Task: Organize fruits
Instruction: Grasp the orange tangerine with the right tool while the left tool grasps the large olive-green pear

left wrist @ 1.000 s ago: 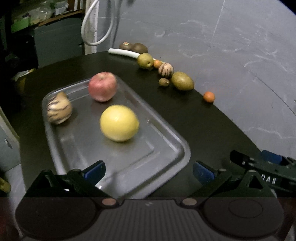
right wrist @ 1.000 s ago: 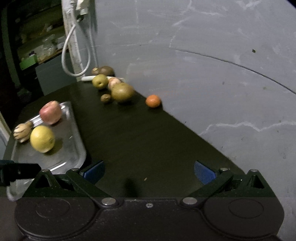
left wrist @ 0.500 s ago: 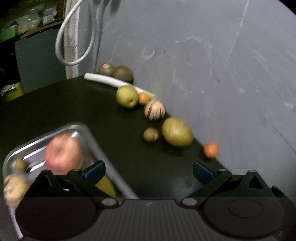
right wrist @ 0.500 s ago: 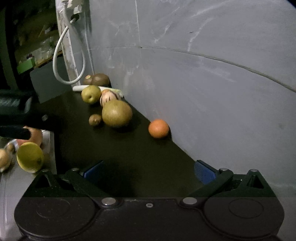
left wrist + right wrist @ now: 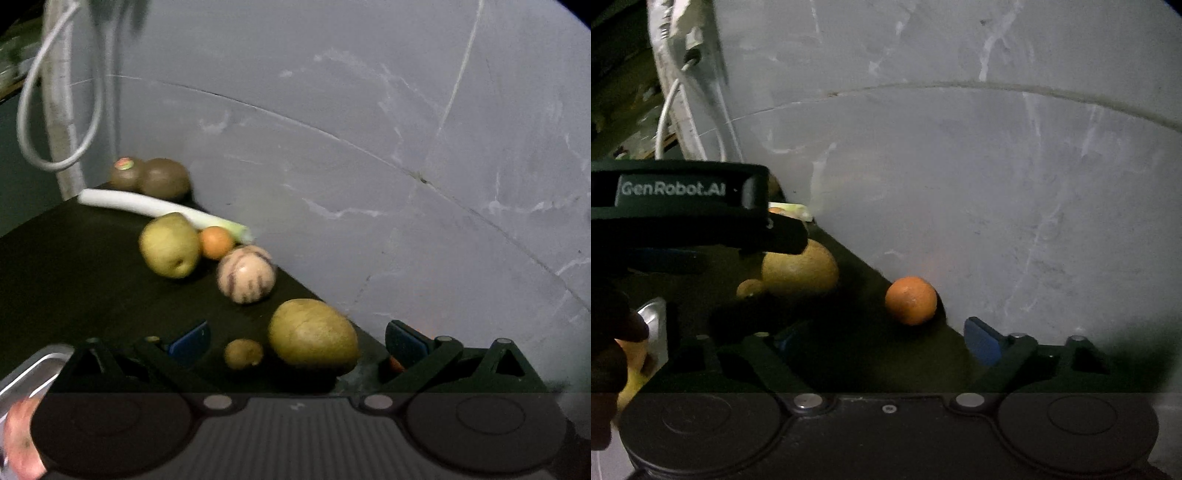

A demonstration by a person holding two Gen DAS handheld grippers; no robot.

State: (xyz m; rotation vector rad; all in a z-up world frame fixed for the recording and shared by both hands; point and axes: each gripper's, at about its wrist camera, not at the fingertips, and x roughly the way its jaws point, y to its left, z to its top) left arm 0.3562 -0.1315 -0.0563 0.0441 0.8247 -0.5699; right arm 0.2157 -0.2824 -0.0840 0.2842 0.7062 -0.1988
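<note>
My left gripper (image 5: 295, 339) is open above the dark table, with a large yellow-green fruit (image 5: 314, 334) and a small kiwi (image 5: 243, 353) lying between its fingers, untouched by the pads. Beyond them sit a striped melon (image 5: 245, 275), a pear (image 5: 170, 245) and a small orange (image 5: 216, 242). My right gripper (image 5: 886, 341) is open, its jaws closing. An orange (image 5: 911, 300) rests by the wall just ahead of its fingertips, not touched. The left gripper's black body (image 5: 683, 206) crosses the right wrist view above the large fruit (image 5: 801, 273).
The metal tray (image 5: 33, 365) shows only a corner at lower left, with a red apple (image 5: 22, 443) in it. A white leek (image 5: 162, 208) and two brown kiwis (image 5: 147, 181) lie at the back. The grey wall (image 5: 406, 184) bounds the table closely on the right.
Both grippers have moved toward the wall and the row of fruit. The tray has slid almost out of the left view. The left gripper now crosses the right view. The right fingers stand slightly narrower.
</note>
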